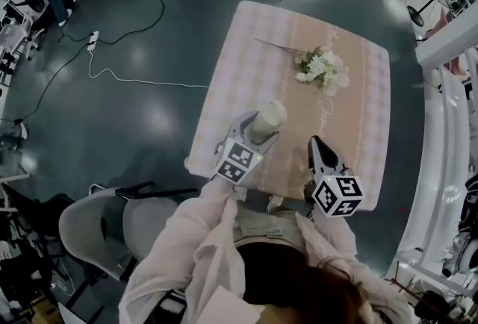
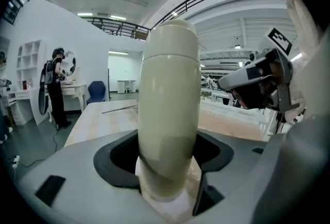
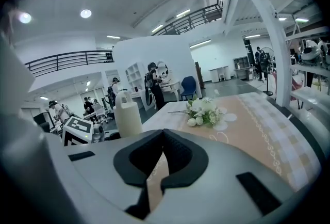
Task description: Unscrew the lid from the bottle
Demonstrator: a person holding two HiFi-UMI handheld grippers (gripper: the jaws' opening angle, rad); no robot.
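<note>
Our left gripper (image 1: 252,134) clamps the bottle (image 2: 169,114), lid (image 2: 171,37) still on; our right gripper (image 1: 318,143), closed and empty beside the bottle, hasn't reached it.

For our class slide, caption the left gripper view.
Left gripper grips a cream bottle, lid on; right gripper shut beside it.

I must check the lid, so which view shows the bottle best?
The left gripper view: the bottle fills the frame, upright, its lid seam clear. The head view shows it small from above; the right gripper view shows it small, at the left.
</note>
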